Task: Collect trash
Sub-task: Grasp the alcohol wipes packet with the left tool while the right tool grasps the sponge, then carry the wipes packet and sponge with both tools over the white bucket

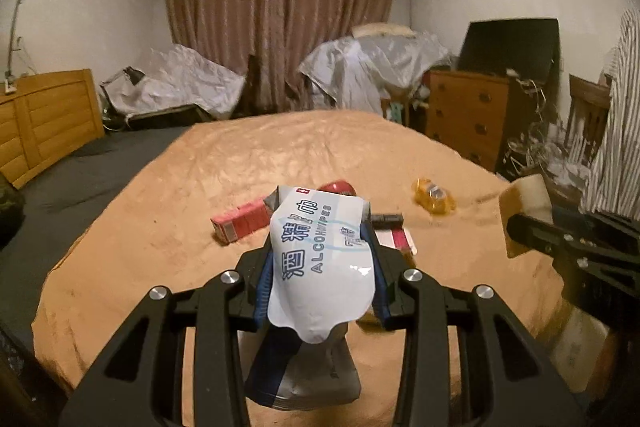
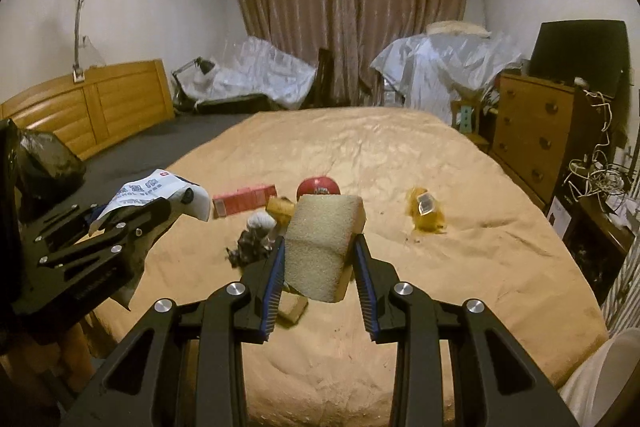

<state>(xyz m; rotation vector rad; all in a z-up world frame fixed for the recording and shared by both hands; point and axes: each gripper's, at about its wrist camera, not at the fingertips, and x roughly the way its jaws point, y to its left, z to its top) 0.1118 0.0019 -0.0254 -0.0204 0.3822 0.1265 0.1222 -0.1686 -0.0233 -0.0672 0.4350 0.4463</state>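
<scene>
Pinching a white plastic alcohol-wipes packet (image 1: 320,263) with blue lettering, the left gripper (image 1: 320,227) holds it clear above the tan bedspread (image 1: 160,227); its blue-padded jaws press on the packet's two sides, and the packet's crumpled grey end hangs toward 6 o'clock under the fingers. The right gripper (image 2: 320,247) has its jaws closed on a beige rectangular sponge block (image 2: 324,247) with a yellow edge, also raised off the bed.

In the left wrist view, the sponge and right gripper show at 3 o'clock. In the right wrist view, the left gripper and its packet sit at 9 o'clock.

More trash lies on the bedspread beyond both grippers. A flat red cardboard carton (image 2: 244,201) rests at 11 o'clock from the sponge, a round red can (image 2: 318,187) at 12 o'clock just behind it, and a crumpled yellow plastic wrapper (image 2: 425,213) at 2 o'clock, well apart. A grey-and-white crumpled wad (image 2: 256,239) lies at 9 o'clock, just beside the right gripper's left finger.
</scene>
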